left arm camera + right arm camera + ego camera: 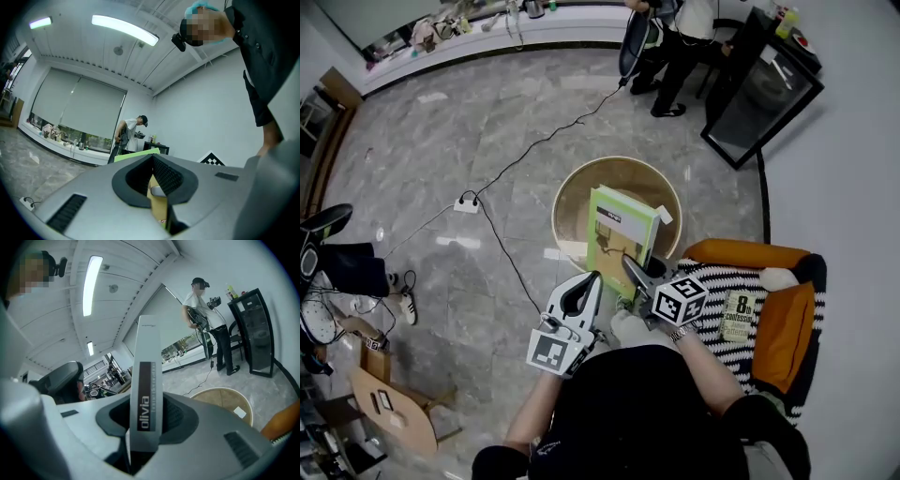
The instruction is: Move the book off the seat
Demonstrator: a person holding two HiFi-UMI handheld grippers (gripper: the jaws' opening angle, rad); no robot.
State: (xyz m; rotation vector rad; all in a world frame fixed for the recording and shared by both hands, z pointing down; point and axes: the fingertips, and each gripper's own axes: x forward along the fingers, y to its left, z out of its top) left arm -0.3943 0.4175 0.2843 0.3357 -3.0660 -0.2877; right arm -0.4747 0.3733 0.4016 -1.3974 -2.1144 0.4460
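Observation:
My right gripper [636,272] is shut on a green book [621,234] and holds it upright over a round wooden table [572,202]. In the right gripper view the book's white spine [149,362], printed "olivia", stands between the jaws of the right gripper [147,401]. My left gripper [592,279] is just left of the book's lower edge. Its jaws look closed, with only a thin slit between them. Through that slit in the left gripper [152,161] I see a tan sliver, and the book's green edge [136,154] shows beyond it. A second book [739,314] lies on the striped seat [773,361].
The orange armchair [750,253] with an orange cushion [786,333] stands at my right. A power strip [467,203] and its cable [546,141] cross the marble floor. A person [680,37] stands far off by a black cabinet [764,89]. A guitar [394,412] lies at the lower left.

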